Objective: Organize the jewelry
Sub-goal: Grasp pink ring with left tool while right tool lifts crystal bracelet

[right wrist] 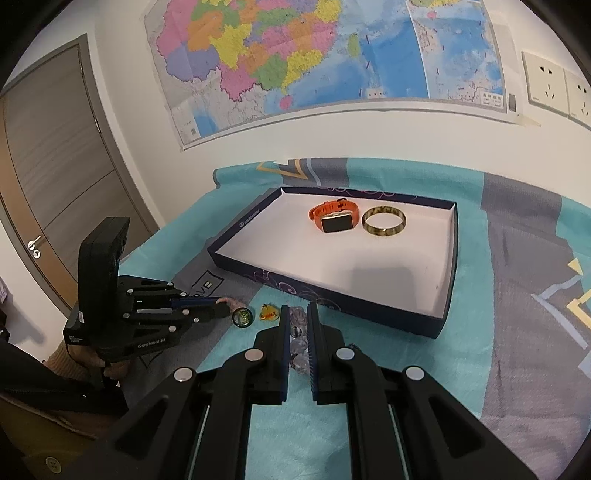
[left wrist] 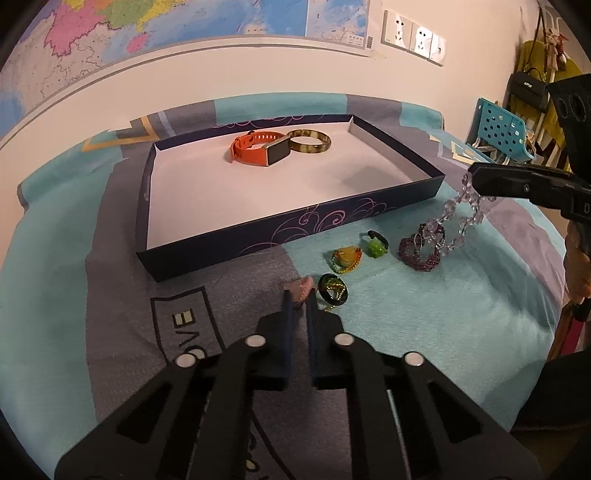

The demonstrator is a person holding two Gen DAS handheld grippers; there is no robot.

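Note:
A dark blue tray (left wrist: pixel 369 208) (right wrist: pixel 236 225) with a white floor holds an orange watch (left wrist: pixel 255 147) (right wrist: pixel 334 216) and a brown bangle (left wrist: pixel 309 140) (right wrist: pixel 384 220). My left gripper (left wrist: pixel 300 293) (right wrist: pixel 225 303) is shut on a small pink piece (left wrist: pixel 302 288) low over the cloth. My right gripper (right wrist: pixel 297 317) (left wrist: pixel 476 179) is shut on a clear bead bracelet (left wrist: pixel 461 214) (right wrist: pixel 300 343), which hangs above the cloth. On the cloth lie a dark green ring (left wrist: pixel 333 288) (right wrist: pixel 242 316), a yellow pendant (left wrist: pixel 346 258) (right wrist: pixel 269 313), a green charm (left wrist: pixel 376 245) and a purple bead bracelet (left wrist: pixel 419 251).
A teal and grey cloth (left wrist: pixel 424 332) (right wrist: pixel 517 332) covers the surface. A wall with a map (right wrist: pixel 314 55) and sockets (left wrist: pixel 413 35) stands behind. A blue basket (left wrist: pixel 498 129) sits far right; a door (right wrist: pixel 55 166) is at left.

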